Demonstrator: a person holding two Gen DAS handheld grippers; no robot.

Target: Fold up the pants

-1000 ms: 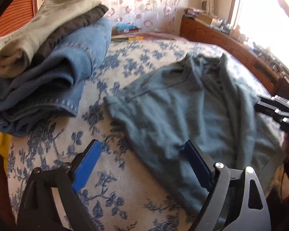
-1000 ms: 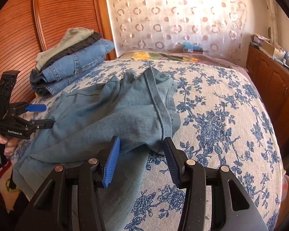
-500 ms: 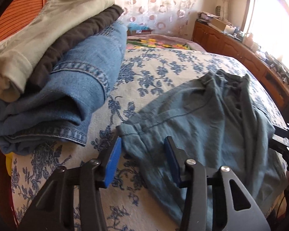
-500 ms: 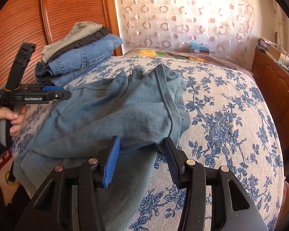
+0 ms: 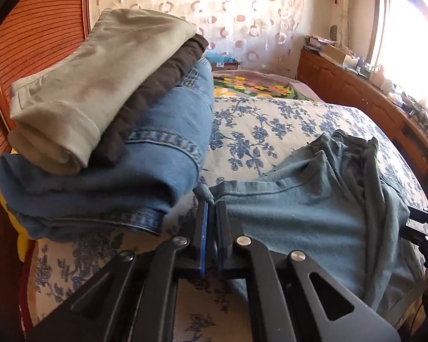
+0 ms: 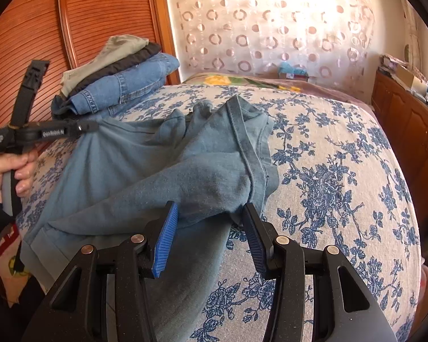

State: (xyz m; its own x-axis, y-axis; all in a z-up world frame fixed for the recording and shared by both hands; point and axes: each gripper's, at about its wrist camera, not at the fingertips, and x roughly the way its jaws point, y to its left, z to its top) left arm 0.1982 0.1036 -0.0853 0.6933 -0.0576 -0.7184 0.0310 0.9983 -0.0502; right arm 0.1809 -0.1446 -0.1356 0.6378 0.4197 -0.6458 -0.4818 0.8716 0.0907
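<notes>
My left tongs have just pinched shut on the soft teal pants' corner; my right tongs gape half-open over rumpled fabric on the bed.

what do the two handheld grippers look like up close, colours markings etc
Both are matte black plastic with angular, cut-out finger arms joined by silver rivets. The right gripper has ribbed pads, one bright blue and one dark navy. The left gripper shows a blue edge on one pad; from the right wrist view its body carries a white-lettered label, with a grey handle below and a black upright bar above.

Folded clothes stack crowding left, bedspread bare right
</notes>
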